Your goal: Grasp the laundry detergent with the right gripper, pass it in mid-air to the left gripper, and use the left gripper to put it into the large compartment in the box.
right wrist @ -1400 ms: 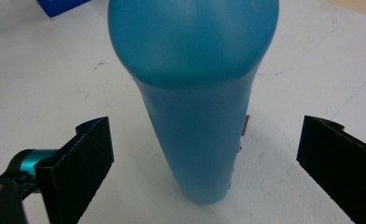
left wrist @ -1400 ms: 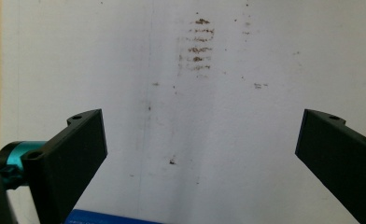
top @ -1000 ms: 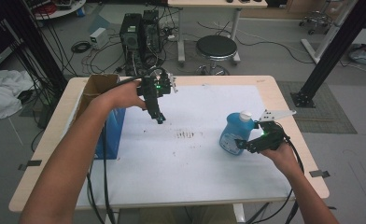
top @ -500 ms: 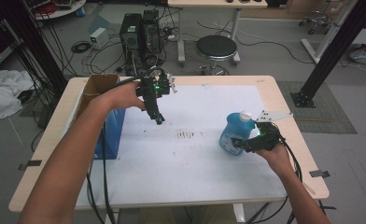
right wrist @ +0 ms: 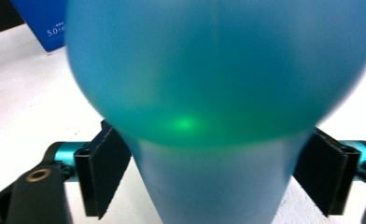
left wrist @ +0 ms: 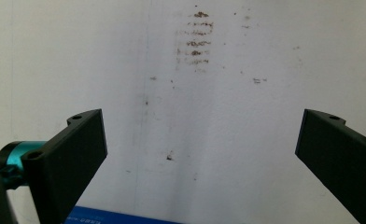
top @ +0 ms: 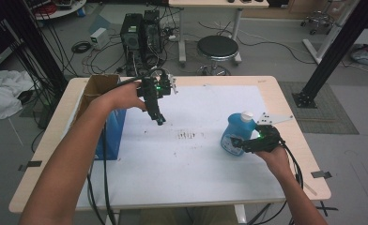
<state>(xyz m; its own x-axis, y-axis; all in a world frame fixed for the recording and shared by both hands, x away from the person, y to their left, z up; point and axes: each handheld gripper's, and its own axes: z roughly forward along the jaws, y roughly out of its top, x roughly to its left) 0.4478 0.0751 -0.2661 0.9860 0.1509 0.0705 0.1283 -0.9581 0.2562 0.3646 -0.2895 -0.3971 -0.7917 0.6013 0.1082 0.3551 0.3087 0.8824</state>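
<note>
Standing at the surface's right side, the blue bottle sits between the right tongs, whose jaws have just been closing on it, while the left tongs hover wide open.

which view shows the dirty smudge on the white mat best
The left gripper view: the brown smudge lies close, with its streaks distinct. The high view shows it small, mid-mat. The right gripper view gives the blue bottle instead.

1 blue bottle, 1 blue box, 1 cardboard box, 2 tongs
</note>
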